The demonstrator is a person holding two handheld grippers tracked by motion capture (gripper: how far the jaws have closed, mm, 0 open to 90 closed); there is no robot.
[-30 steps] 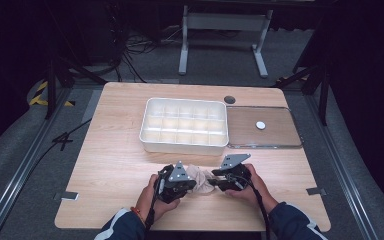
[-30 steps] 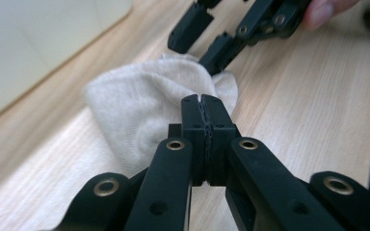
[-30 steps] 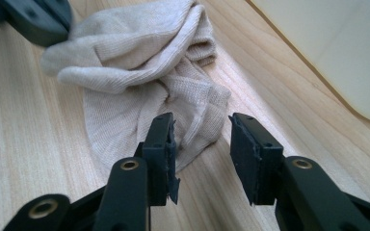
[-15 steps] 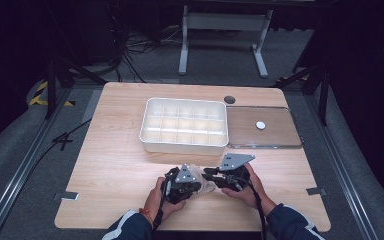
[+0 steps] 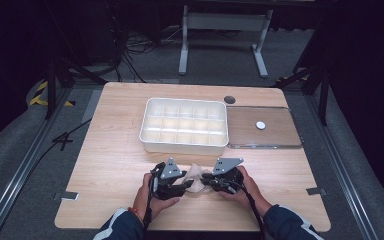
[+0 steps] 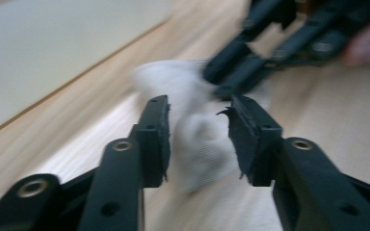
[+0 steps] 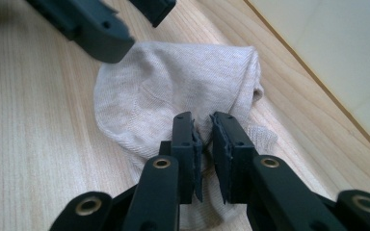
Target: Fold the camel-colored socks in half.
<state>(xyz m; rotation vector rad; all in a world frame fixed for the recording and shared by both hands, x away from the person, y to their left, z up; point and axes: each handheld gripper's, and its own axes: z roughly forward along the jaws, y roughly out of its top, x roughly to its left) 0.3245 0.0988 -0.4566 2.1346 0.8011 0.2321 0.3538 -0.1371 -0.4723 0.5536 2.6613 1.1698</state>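
Note:
A pale beige sock (image 5: 195, 176) lies bunched on the wooden table (image 5: 115, 165) near its front edge, between my two grippers. My left gripper (image 5: 186, 187) points right at it; its jaws have just been opening and now stand apart around the sock (image 6: 200, 139) without pressing it, so my left gripper (image 6: 197, 103) is open. My right gripper (image 5: 206, 180) points left from the other side. Its jaws have been closing, and my right gripper (image 7: 202, 120) now pinches a fold of the sock (image 7: 173, 82). The left gripper's jaws (image 7: 142, 29) hang over the sock's far end.
A white tray (image 5: 184, 146) with several compartments stands behind the sock at mid-table. To its right lies a flat clear lid (image 5: 280, 137) with a small white disc (image 5: 260, 125) on it. A dark round grommet (image 5: 229, 99) sits near the far edge.
The left hand drew back toward the front edge and then came up to the sock again, its jaws now apart. The right hand has barely shifted and keeps hold of the sock.

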